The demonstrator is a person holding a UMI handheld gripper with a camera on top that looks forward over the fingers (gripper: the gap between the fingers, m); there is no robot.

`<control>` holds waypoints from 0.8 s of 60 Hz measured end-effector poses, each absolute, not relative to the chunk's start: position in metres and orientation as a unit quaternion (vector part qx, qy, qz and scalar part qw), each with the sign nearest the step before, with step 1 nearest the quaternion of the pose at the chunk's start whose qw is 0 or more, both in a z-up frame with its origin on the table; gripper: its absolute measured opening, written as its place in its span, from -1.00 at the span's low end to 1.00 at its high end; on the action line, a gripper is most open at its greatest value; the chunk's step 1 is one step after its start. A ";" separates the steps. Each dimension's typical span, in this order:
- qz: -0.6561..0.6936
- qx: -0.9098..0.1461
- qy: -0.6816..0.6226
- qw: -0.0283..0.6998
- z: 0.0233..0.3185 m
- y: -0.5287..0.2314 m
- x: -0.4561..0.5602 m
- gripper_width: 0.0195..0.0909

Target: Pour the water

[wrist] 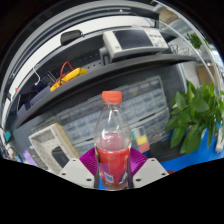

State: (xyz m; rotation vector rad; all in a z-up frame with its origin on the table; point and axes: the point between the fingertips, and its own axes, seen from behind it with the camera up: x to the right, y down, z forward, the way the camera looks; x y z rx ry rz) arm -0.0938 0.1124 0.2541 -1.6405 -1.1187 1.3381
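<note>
Gripper (112, 172) fingers are seen at both sides of a bottle (112, 140), with the purple pads (88, 160) set against its lower part. Whether both pads press on the bottle cannot be told, since the contact lines are hidden by the bottle body and the red label. The bottle base is cut off below and its support is not visible. The bottle is held upright between the fingers, clear in the upper part, closed with an orange cap (112, 97). The liquid level cannot be made out.

Beyond the bottle, a shelf unit (100, 75) is seen. On its upper level a grey device (135, 41) with a screen is placed, and an orange object (68, 75) lies near it; its kind cannot be determined. A keyboard-like item (50, 140) is partly visible behind the left finger. A green plant (195, 112) stands to the right of the bottle.
</note>
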 end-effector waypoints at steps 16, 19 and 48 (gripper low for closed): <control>0.400 -0.632 -0.461 0.478 0.187 0.230 -0.094 -0.46; 0.390 -0.633 -0.465 0.482 0.170 0.243 -0.096 -0.47; 0.383 -0.621 -0.473 0.494 0.104 0.274 -0.098 -0.29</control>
